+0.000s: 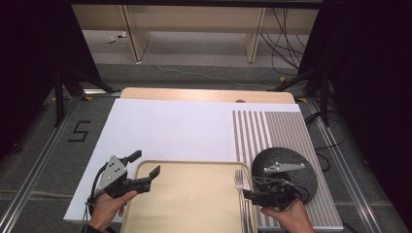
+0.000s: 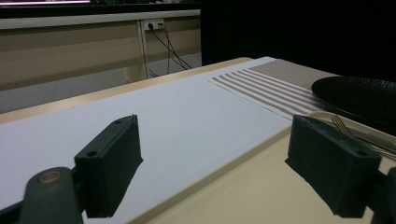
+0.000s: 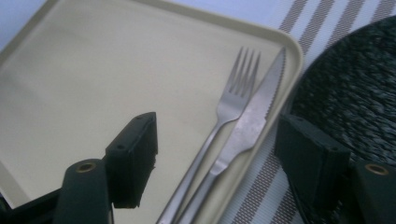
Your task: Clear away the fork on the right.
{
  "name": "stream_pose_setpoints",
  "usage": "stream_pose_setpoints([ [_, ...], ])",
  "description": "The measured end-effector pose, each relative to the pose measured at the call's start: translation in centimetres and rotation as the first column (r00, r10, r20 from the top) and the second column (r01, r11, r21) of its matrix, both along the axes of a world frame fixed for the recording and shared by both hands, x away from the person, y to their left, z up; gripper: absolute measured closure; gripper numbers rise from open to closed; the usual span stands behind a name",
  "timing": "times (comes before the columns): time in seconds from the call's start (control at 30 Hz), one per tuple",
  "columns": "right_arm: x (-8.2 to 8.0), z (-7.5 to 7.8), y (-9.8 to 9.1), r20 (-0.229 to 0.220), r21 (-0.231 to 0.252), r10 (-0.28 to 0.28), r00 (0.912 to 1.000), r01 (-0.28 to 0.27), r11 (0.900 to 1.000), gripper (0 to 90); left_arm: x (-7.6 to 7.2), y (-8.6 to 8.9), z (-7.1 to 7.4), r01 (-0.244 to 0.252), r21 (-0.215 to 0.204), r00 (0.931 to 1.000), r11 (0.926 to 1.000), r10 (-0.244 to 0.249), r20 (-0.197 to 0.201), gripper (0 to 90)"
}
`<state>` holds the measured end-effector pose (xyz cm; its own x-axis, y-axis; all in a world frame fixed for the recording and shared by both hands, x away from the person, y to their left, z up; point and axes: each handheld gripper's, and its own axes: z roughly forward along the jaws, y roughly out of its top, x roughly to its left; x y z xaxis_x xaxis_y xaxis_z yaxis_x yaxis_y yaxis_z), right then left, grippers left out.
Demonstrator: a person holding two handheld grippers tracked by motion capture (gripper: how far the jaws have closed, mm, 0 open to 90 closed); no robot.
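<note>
At the tray's right rim, fork and knife lie below the open right gripper

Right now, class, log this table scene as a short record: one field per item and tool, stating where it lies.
tray: beige, near edge of the table
fork: lies on the tray's right side
knife: beside the fork, against the tray's rim
plate: black, on the striped mat
left tool: open, over the tray's left rim
right tool: open, above the cutlery handles
</note>
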<state>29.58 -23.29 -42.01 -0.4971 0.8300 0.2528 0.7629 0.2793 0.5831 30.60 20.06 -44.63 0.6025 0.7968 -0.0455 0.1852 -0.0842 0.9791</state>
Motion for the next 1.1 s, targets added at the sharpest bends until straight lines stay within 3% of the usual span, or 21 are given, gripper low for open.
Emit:
stream_pose_setpoints([
  [0.37, -0.5, 0.3, -2.7, 0.02, 0.053, -0.084, 0.9962, 0.083, 0.9952, 28.3, 0.0, 0.0, 0.0, 0.0, 0.0, 1.0, 1.0, 0.0, 0.0, 17.1],
  [0.4, -0.7, 0.5, -2.8, -0.001, 0.057, -0.109, 0.994, 0.109, 0.9924, 28.3, 0.0, 0.0, 0.0, 0.0, 0.0, 1.0, 1.0, 0.0, 0.0, 17.1],
  [0.43, -0.7, 0.4, -3.2, 0.024, 0.058, -0.1, 0.9947, 0.099, 0.9934, 28.2, 0.0, 0.0, 0.0, -0.001, 0.0, 1.0, 1.0, 0.001, 0.0, 17.1],
  [0.6, -1.0, 0.4, -4.5, 0.032, 0.088, -0.145, 0.989, 0.141, 0.986, 28.1, 0.0, 0.0, 0.0, -0.001, 0.0, 1.0, 1.0, 0.001, 0.0, 17.1],
  [0.73, -1.4, 0.4, -5.6, 0.038, 0.102, -0.186, 0.9818, 0.181, 0.9781, 28.1, 0.0, 0.1, 0.0, -0.003, 0.001, 1.0, 1.0, 0.003, -0.001, 17.1],
  [0.77, -1.6, 0.4, -5.7, 0.016, 0.111, -0.216, 0.9764, 0.212, 0.9709, 28.1, 0.0, 0.1, 0.0, -0.003, 0.001, 1.0, 1.0, 0.003, -0.001, 17.1],
  [0.87, -1.8, 0.3, -6.5, 0.013, 0.121, -0.247, 0.969, 0.243, 0.9623, 28.1, 0.0, 0.0, 0.0, -0.004, 0.001, 1.0, 1.0, 0.004, -0.001, 17.0],
  [0.97, -1.9, 0.2, -7.3, 0.021, 0.124, -0.252, 0.9674, 0.248, 0.9609, 28.1, 0.0, 0.0, 0.0, -0.003, 0.002, 1.0, 1.0, 0.003, -0.002, 17.0],
  [1.03, -2.2, 0.2, -7.3, -0.013, 0.135, -0.302, 0.9532, 0.301, 0.944, 28.1, 0.0, 0.0, 0.0, -0.004, 0.003, 1.0, 1.0, 0.004, -0.005, 17.0],
  [1.07, -2.2, 0.2, -7.7, -0.008, 0.139, -0.28, 0.9599, 0.278, 0.9504, 28.1, 0.0, 0.0, 0.0, -0.004, 0.003, 1.0, 1.0, 0.004, -0.005, 17.0],
  [1.1, -2.3, 0.2, -7.8, -0.009, 0.14, -0.294, 0.9558, 0.292, 0.946, 28.1, 0.1, 0.0, 0.0, -0.004, 0.003, 1.0, 1.0, 0.004, -0.006, 17.0],
])
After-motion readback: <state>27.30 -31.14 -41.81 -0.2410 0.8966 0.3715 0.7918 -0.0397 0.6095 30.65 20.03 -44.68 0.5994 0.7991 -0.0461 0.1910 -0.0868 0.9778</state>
